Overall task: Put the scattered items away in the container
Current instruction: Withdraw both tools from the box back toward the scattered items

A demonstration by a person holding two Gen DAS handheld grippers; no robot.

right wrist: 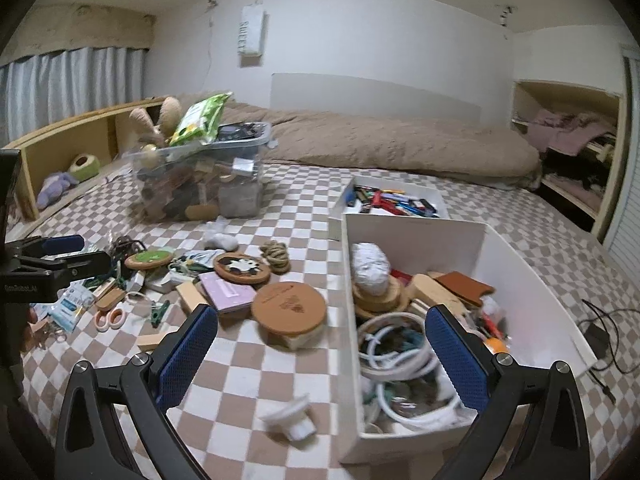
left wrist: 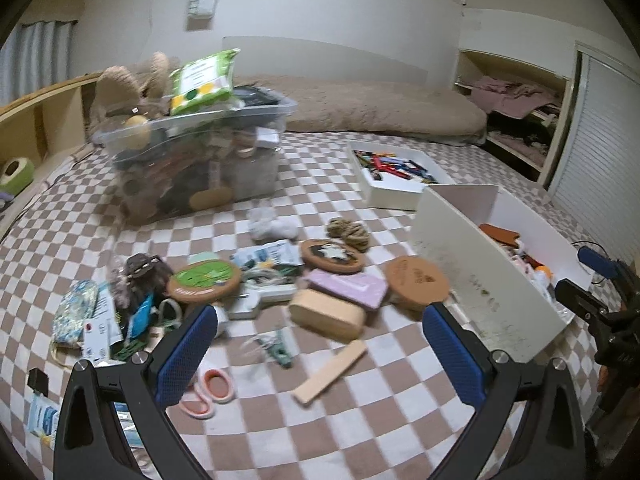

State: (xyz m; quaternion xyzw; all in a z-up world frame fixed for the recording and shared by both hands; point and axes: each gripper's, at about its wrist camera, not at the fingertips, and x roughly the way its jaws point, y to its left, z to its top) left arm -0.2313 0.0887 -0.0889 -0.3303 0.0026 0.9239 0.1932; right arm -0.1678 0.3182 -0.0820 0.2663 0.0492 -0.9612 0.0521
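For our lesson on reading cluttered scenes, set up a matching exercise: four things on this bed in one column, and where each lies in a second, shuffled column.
Things
1. white cables
2. pens
3. green packet
4. pink-handled scissors

Places
A. on top of the clear bin
B. loose on the checked cover
C. in the near white box
D. in the far white tray

Pairs: 1-C, 2-D, 3-A, 4-B

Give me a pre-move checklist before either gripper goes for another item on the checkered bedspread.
1. Left gripper open and empty: ok.
2. Right gripper open and empty: ok.
3. Large white rectangular container has room left: ok, its far right part is bare.
4. Scattered items in reach: ok, the flat pale wooden stick lies just ahead of the left gripper.
5. Small white plastic piece is free to grasp: ok, nothing on it.
6. Grippers apart: ok.
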